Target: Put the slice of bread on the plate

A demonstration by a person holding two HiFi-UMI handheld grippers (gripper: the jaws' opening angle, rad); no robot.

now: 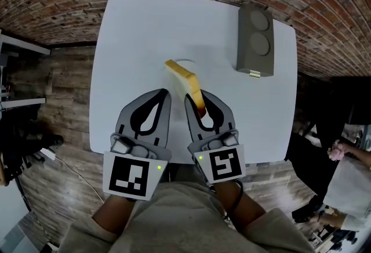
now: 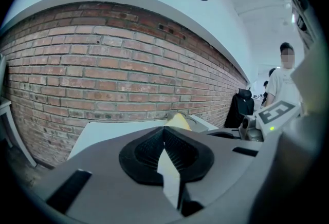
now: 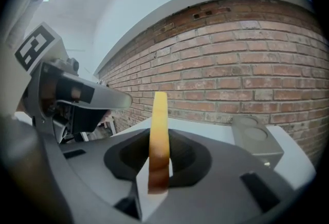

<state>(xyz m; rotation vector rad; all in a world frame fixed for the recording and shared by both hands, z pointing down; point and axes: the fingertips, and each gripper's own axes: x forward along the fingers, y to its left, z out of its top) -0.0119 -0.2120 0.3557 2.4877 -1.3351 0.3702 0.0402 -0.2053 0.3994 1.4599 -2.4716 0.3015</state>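
Observation:
A yellow slice of bread (image 1: pixel 186 80) with a browned crust stands on edge between the pads of my right gripper (image 1: pixel 197 98), which is shut on its lower end. The right gripper view shows the slice (image 3: pixel 159 135) upright in that gripper (image 3: pixel 158 152). Just beyond the slice, a faint white round rim on the table looks like the plate (image 1: pixel 188 62). My left gripper (image 1: pixel 165 94) hovers beside the right one, shut with nothing in it; its pads (image 2: pixel 154 148) meet at the tip. The slice's top (image 2: pixel 180 120) peeks over them.
A grey toaster-like box (image 1: pixel 255 40) with two round tops sits at the far right of the white table (image 1: pixel 133 43); the right gripper view shows the box (image 3: pixel 254 141) too. A brick wall runs behind the table. People stand off to the right.

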